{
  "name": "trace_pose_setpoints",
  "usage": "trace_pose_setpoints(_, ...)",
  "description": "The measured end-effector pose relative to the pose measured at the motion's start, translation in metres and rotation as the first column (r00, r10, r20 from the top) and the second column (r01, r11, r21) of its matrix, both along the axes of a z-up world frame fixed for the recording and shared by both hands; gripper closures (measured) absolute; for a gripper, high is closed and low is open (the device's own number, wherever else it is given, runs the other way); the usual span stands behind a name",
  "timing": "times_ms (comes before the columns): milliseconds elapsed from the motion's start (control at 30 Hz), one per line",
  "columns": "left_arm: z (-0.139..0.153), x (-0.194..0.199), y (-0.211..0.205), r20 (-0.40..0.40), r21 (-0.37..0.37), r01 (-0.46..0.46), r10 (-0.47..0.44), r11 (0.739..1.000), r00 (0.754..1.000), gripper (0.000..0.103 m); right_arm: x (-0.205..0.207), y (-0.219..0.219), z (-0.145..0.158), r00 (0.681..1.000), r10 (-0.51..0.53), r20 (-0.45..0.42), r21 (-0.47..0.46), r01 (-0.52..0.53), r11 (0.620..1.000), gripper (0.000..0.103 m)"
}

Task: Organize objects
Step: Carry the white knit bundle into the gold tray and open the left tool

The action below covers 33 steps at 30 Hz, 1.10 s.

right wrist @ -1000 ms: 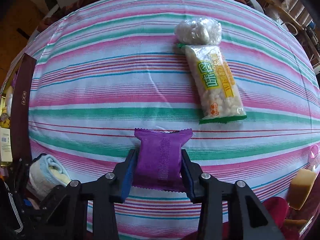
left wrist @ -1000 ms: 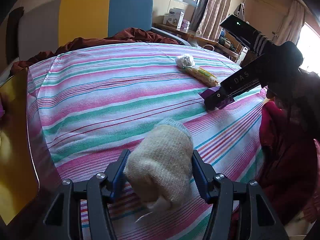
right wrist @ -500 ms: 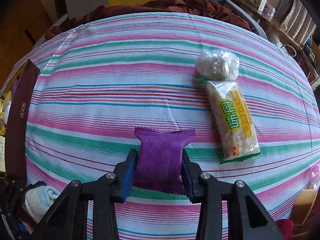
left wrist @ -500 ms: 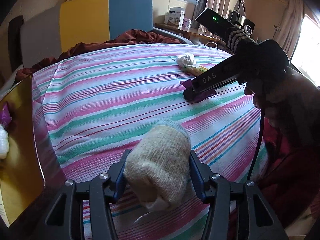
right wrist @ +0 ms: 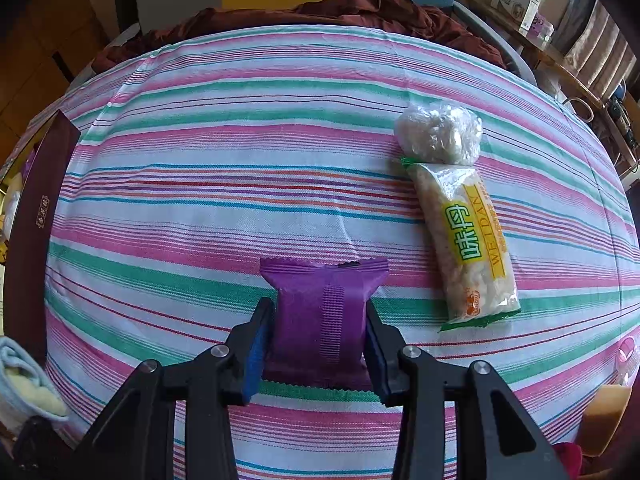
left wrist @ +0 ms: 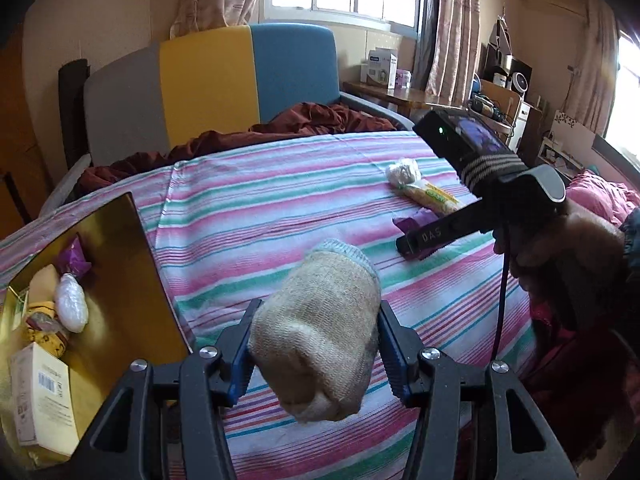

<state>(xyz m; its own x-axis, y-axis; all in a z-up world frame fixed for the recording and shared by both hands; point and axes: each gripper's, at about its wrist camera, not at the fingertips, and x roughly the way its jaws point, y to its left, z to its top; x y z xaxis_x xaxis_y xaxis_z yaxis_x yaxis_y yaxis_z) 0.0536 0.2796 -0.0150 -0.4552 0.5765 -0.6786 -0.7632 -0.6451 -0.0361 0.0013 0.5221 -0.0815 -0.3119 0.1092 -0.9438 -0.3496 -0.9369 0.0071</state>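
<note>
My left gripper (left wrist: 316,344) is shut on a rolled beige sock (left wrist: 320,332) and holds it above the striped cloth, right of the gold box (left wrist: 120,280). My right gripper (right wrist: 320,336) is shut on a purple snack packet (right wrist: 322,312) just above the striped cloth (right wrist: 240,140). In the left wrist view the right gripper (left wrist: 424,240) and its packet (left wrist: 416,220) are at the right. A long yellow-labelled snack bag (right wrist: 466,240) and a white wrapped ball (right wrist: 438,134) lie to the right of the packet.
The gold box holds a purple packet (left wrist: 74,260), a white wrapped item (left wrist: 72,300), a yellow packet and a white carton (left wrist: 40,396). Its dark lid (right wrist: 36,232) stands at the left. A red blanket (left wrist: 320,118) and a chair lie beyond. A tan block (right wrist: 604,416) sits at lower right.
My left gripper has lifted and swung left with the sock, bringing the box's inside into view. My right gripper has carried the purple packet leftward, away from the snack bag.
</note>
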Motion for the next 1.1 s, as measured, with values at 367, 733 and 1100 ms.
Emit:
trace_pose_setpoints(367,0.029,-0.020,-0.047,-0.046,0.041,-0.150,0.152,0.988,0.987,0.048,0.002,0.000,-0.009,1.000,0.023,-0.006,0.032,-0.023,0.999,0.060)
trace_pose_setpoints(733,0.023,-0.051,-0.103,-0.018,0.045,-0.310,0.311,0.950,0.950,0.048,-0.002,-0.003,-0.008,0.999,0.035,-0.007,0.061,-0.035,0.998,0.060)
trace_pose_setpoints(1100,0.013,-0.103,-0.194,0.161,0.106,-0.496,0.478,0.862,0.864,0.048,-0.005,-0.005,-0.010,0.998,0.057,0.002,0.103,-0.057,0.993,0.060)
